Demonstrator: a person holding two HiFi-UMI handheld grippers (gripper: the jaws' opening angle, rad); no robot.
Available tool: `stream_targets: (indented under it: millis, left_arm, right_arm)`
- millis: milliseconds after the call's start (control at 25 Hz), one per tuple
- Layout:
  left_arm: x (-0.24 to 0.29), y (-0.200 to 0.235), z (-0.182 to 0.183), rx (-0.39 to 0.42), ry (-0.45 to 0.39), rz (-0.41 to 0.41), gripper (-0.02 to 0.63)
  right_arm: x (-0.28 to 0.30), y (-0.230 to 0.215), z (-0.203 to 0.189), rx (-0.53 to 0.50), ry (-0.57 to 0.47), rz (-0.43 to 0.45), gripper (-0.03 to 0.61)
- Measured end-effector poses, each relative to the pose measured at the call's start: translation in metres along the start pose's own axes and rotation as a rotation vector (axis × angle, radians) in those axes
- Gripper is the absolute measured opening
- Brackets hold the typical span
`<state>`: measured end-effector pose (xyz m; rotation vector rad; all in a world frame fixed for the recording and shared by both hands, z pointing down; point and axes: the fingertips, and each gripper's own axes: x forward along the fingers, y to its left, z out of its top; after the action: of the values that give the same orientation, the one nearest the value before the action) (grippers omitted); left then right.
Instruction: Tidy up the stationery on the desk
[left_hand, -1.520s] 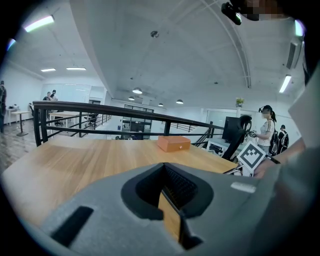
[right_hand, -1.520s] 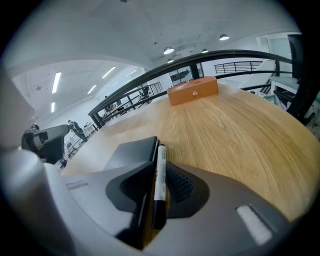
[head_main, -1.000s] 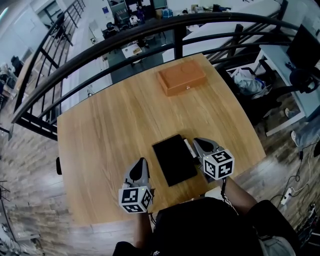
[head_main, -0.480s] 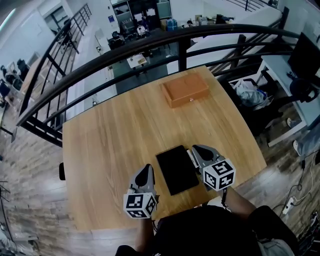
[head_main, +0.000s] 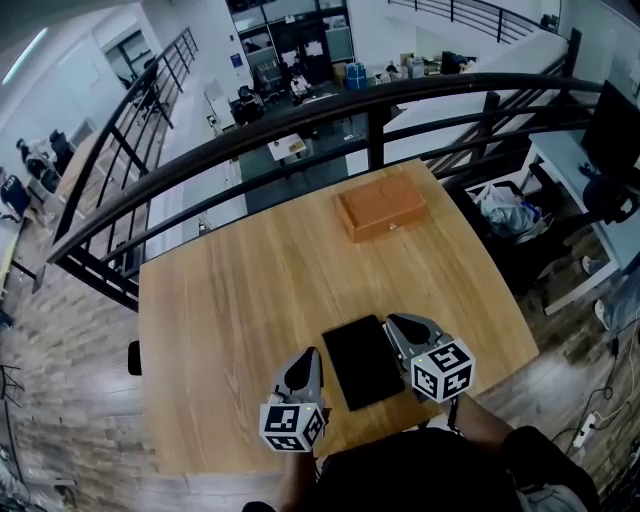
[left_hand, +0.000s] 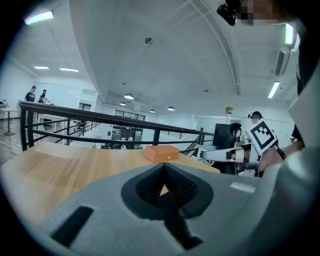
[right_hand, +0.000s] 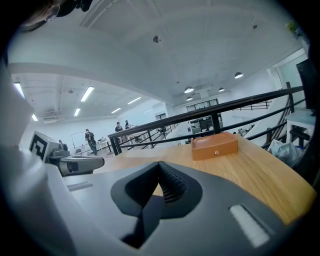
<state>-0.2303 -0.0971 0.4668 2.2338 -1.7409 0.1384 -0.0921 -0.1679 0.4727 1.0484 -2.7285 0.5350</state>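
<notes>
Here we hold the left gripper (head_main: 307, 354) and right gripper (head_main: 393, 323) over the light wooden desk (head_main: 220, 300), each with its jaws closed together on nothing. Only the head view shows the flat black rectangular pad (head_main: 362, 362) lying between them. Both gripper views face the orange-brown rectangular box (right_hand: 214, 145) at the far edge.

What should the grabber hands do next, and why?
Probably open the right gripper and reach for the flat black rectangular pad beside it: its jaws are shut on nothing, and the pad lies loose on the wooden desk, away from the orange-brown box.
</notes>
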Motion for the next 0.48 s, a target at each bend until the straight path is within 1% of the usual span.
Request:
stream_targets:
  millis: [160,480]
  left_arm:
    - [-0.0012,-0.0021,0.0015,0.004,-0.006,0.006,-0.003]
    - [-0.0032,-0.0015,0.0038,0.001,-0.029,0.048,-0.003]
  right_arm:
    - [0.0017,0.0014,0.0008,-0.009,0.002,0.014,0.011]
    - [0.0041,0.0016,0.0009,-0.029,0.014,0.049,0.011]
